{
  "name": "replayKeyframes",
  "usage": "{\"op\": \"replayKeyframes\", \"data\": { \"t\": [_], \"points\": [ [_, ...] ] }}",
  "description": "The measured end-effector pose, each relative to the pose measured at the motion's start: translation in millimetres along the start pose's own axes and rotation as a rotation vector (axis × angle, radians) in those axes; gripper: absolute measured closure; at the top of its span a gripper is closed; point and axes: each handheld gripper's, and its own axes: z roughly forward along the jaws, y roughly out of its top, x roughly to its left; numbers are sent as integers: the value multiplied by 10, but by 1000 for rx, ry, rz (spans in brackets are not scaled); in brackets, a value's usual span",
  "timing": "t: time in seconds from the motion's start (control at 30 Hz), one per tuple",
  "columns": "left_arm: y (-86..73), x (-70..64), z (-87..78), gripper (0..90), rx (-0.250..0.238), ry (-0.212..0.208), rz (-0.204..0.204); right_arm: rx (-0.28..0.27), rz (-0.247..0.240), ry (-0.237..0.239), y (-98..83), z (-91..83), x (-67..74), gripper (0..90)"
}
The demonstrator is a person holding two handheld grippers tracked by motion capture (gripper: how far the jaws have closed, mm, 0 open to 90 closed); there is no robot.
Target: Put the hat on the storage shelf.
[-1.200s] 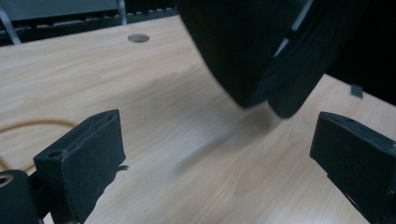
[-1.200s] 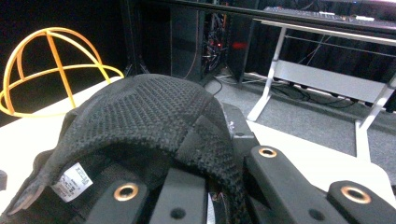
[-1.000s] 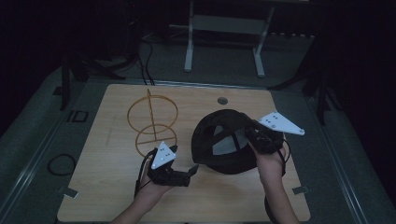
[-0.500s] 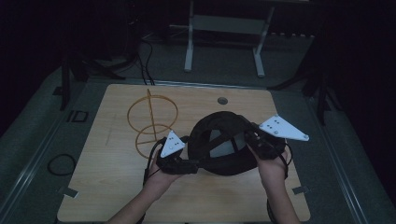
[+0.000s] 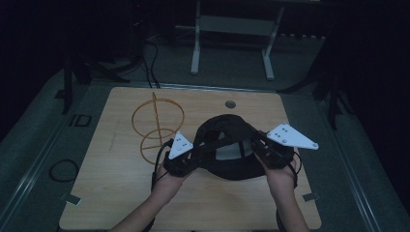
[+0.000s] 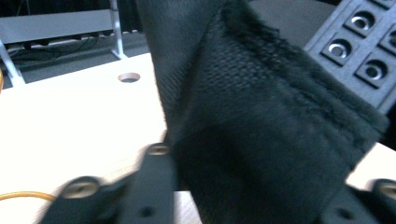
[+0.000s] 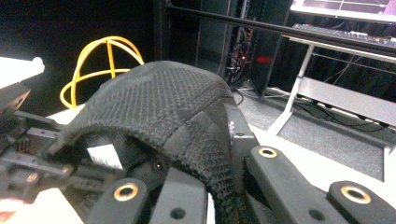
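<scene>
Wooden table: both tongs clamp black cap, left just closed; wire stand beside.

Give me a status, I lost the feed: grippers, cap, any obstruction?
Left gripper just closed on the black cap, fabric between its jaws. Right gripper shut on cap's opposite edge. Wire stand sits apart, not obstructing.

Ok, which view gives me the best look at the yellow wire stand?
The high view: the wire stand shows whole, upright on the table left of the black cap. The right gripper view catches its top half behind the cap; the left gripper view, a sliver at the edge.
</scene>
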Motion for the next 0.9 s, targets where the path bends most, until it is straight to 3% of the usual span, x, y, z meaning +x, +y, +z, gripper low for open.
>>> {"op": "replayKeyframes", "data": {
  "t": [0.17, 0.47, 0.63, 0.9],
  "points": [
    [1, -20, 28, 881, 0, 47, 25, 16, -4, 0, -85, 1, 31, 885],
    [42, -41, 20, 888, -15, 38, 10, 27, 29, -16, -295, -61, 14, 865],
    [127, -77, 5, 889, -28, 32, 10, 23, 31, -29, -400, -123, 0, 796],
    [291, -125, -28, 890, -61, 27, 18, 22, 57, -36, -486, -210, 15, 585]
  ]
}}
